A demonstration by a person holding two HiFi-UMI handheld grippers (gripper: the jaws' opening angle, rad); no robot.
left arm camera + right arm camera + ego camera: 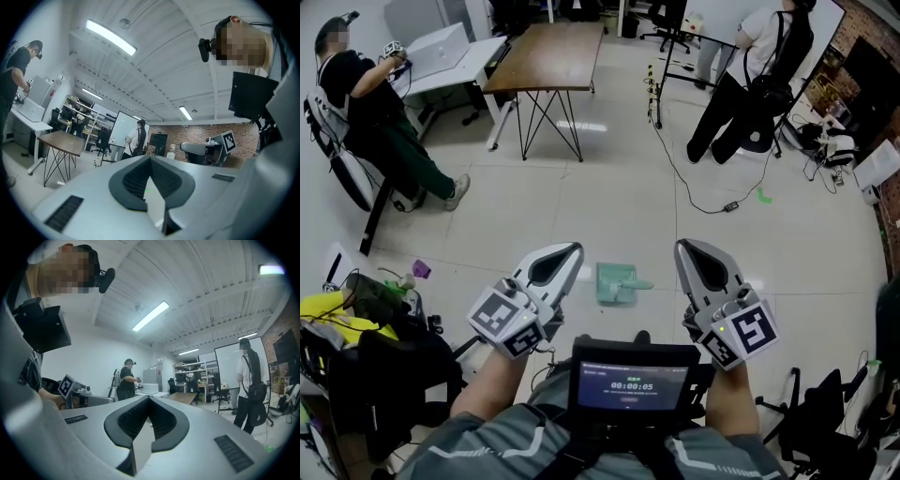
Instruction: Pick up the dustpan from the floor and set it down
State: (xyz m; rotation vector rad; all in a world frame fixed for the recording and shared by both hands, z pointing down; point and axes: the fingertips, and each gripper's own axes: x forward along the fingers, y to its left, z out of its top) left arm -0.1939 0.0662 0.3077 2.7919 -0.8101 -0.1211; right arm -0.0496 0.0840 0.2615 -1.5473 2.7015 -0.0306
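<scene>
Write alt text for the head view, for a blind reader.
A green dustpan lies on the floor between the left gripper and right gripper, both with jaws together and empty. Beyond are a wooden table, a seated person and a standing person.

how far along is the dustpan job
Done: nothing. The dustpan lies untouched on the floor. In hand: nothing; the left gripper and right gripper are both shut and empty, either side of it in the head view. Left: grasp, lift, set down.
</scene>
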